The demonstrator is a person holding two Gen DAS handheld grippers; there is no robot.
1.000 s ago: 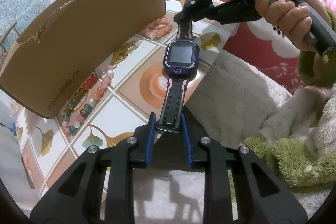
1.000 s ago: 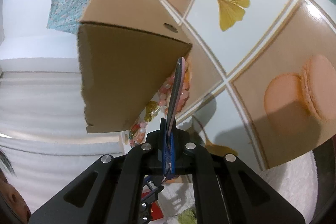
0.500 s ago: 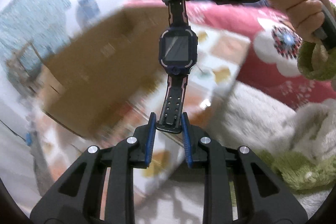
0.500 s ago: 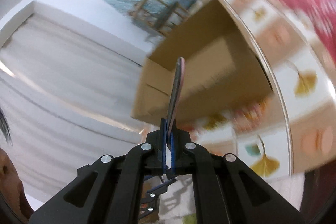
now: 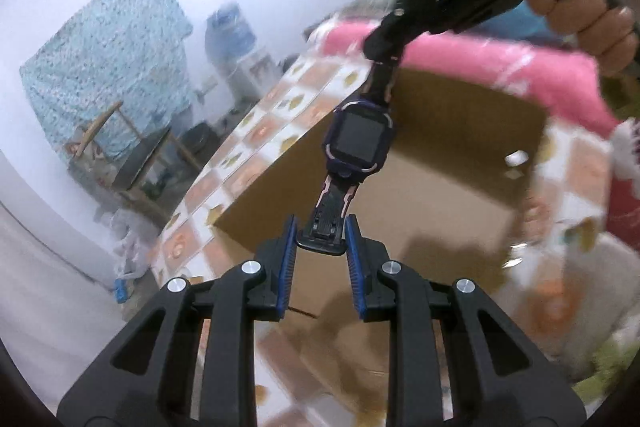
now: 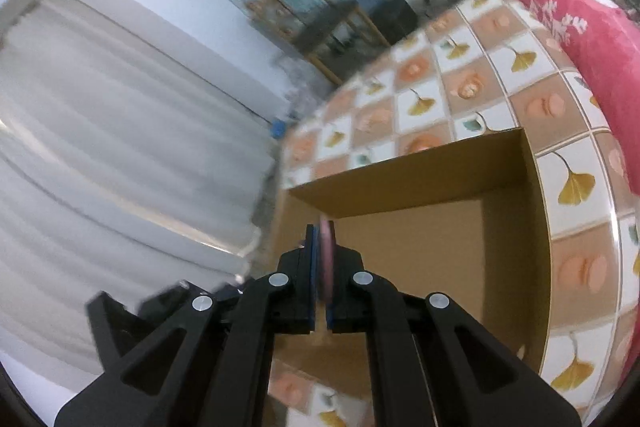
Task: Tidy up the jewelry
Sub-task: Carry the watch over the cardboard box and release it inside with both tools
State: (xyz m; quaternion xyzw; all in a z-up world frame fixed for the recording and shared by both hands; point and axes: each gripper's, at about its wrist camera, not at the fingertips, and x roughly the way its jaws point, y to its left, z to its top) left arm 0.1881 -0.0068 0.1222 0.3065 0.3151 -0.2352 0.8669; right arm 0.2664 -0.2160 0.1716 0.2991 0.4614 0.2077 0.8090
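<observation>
Watch carried over the box

Both grippers, left [image 5: 321, 245] and right [image 5: 382, 57], have fingers clenched on opposite strap ends of the watch [image 5: 358, 143], stretched above the open box [image 6: 420, 259] on the table [image 6: 500, 95]. Next: lower, then release inside.

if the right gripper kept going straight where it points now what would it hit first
Probably the inside of the open cardboard box, near its floor or far wall. The right gripper, clamped on the watch strap, aims down into it; nothing else shows in the way, though blur leaves depth uncertain.
</observation>
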